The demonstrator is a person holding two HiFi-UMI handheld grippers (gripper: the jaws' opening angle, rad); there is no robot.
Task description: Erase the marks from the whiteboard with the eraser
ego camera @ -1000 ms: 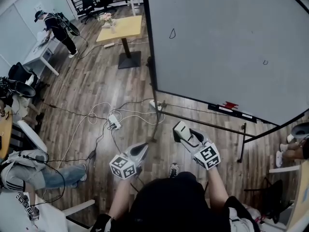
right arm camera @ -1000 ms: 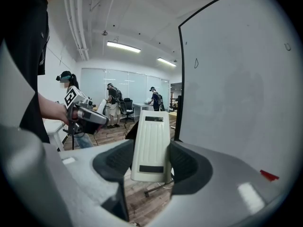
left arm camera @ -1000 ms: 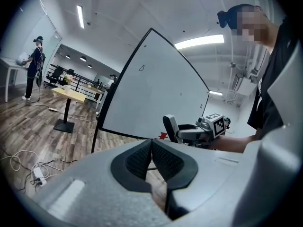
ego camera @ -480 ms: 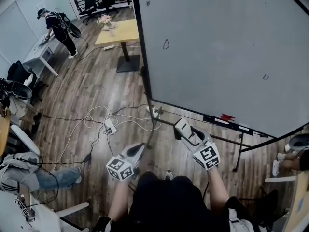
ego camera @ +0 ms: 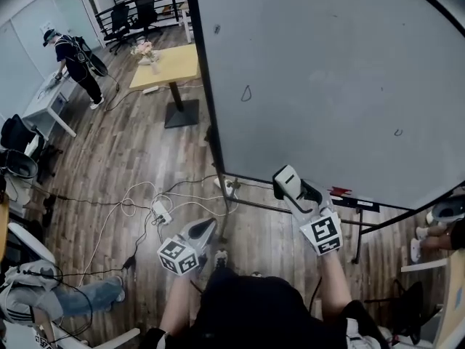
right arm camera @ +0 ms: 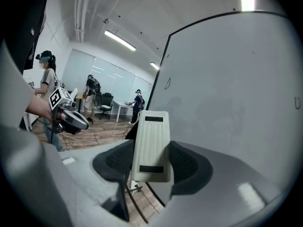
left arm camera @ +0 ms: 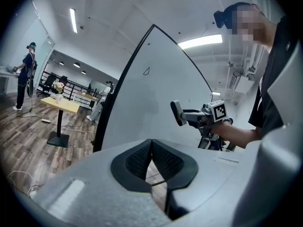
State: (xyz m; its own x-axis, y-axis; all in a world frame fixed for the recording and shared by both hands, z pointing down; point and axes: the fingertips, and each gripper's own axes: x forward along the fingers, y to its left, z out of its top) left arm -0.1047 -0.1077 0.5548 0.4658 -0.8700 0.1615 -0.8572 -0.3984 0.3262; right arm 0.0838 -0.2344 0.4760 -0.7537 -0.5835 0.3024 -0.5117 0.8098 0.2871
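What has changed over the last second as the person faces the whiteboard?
The right gripper, shut on the eraser, has risen towards the whiteboard, which now looms nearer. Nothing was taken or released. The left gripper stays low and shut; both marks remain.

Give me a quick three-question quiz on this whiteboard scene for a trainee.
1. What does the right gripper hold? A) a marker B) the eraser C) nothing
2. True or false: the left gripper is shut and empty.
3. Fill in: in the head view, the loop-shaped mark sits near the whiteboard's ____ edge.
Key: 1 B; 2 true; 3 left.
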